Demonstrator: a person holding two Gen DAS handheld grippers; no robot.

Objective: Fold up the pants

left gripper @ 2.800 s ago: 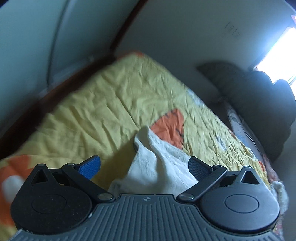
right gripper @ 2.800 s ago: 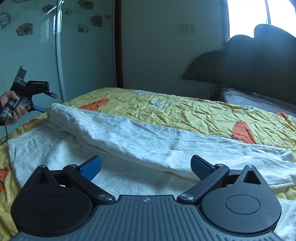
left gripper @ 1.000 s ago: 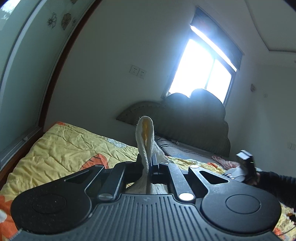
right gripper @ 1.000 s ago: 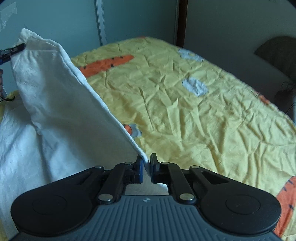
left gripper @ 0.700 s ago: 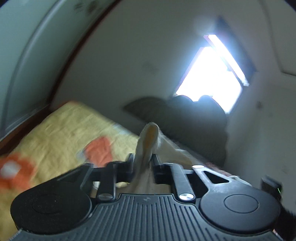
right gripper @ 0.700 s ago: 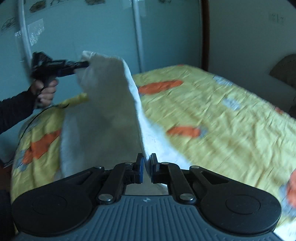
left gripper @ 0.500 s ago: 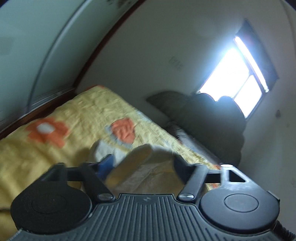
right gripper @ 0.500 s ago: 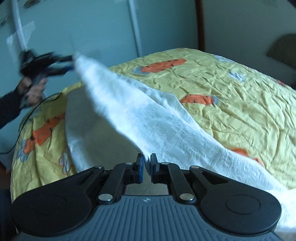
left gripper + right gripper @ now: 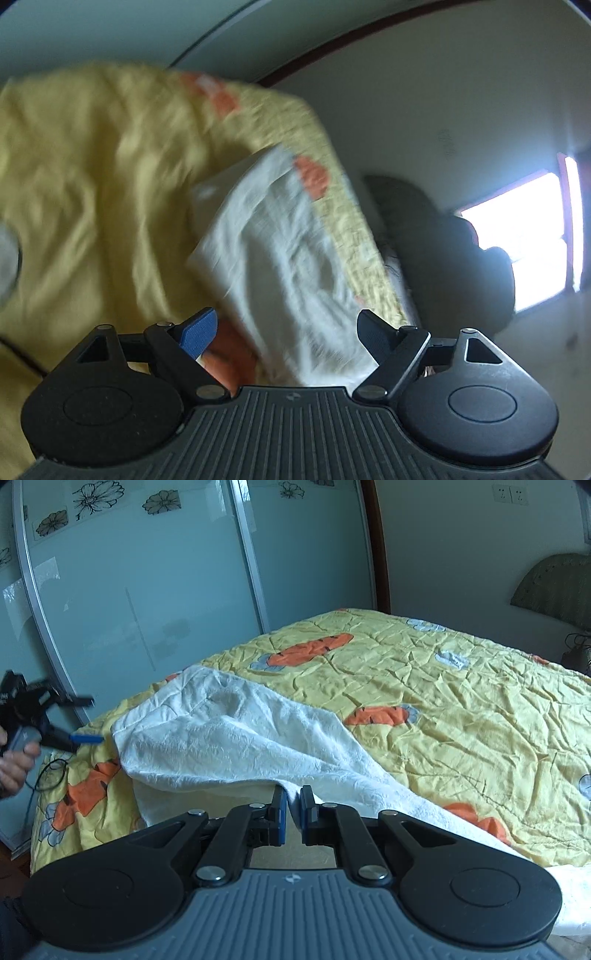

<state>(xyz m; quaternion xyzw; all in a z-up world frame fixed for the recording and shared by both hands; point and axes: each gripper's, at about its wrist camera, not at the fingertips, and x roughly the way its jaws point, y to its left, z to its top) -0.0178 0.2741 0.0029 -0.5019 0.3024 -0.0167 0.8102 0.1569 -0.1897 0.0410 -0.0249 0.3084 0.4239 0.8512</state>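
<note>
Left gripper (image 9: pixel 286 334): fingers spread wide, nothing between them. View is motion-blurred. White pants (image 9: pixel 280 254) lie beyond the fingertips on the yellow bedspread (image 9: pixel 92 192), running from between the two fingers away toward the far upper middle; no contact with either pad that can be made out.

From the right wrist view: left gripper (image 9: pixel 86 720) seen at the far left edge, held in the person's left hand (image 9: pixel 14 764), its fingers apart, just beside the pants' near corner but clear of it.

Right gripper (image 9: pixel 291 814): fingers pressed nearly together, pinching an edge of the pants (image 9: pixel 229 738). Cloth rises from the pinch and drapes leftward and away in a folded-over heap on the bedspread (image 9: pixel 461 709), another strip trailing off to the lower right. Orange carrot prints on the spread partly covered by the cloth.

Sliding wardrobe doors (image 9: pixel 147 572) with flower decals behind the bed; dark headboard (image 9: pixel 554 587) at far right
</note>
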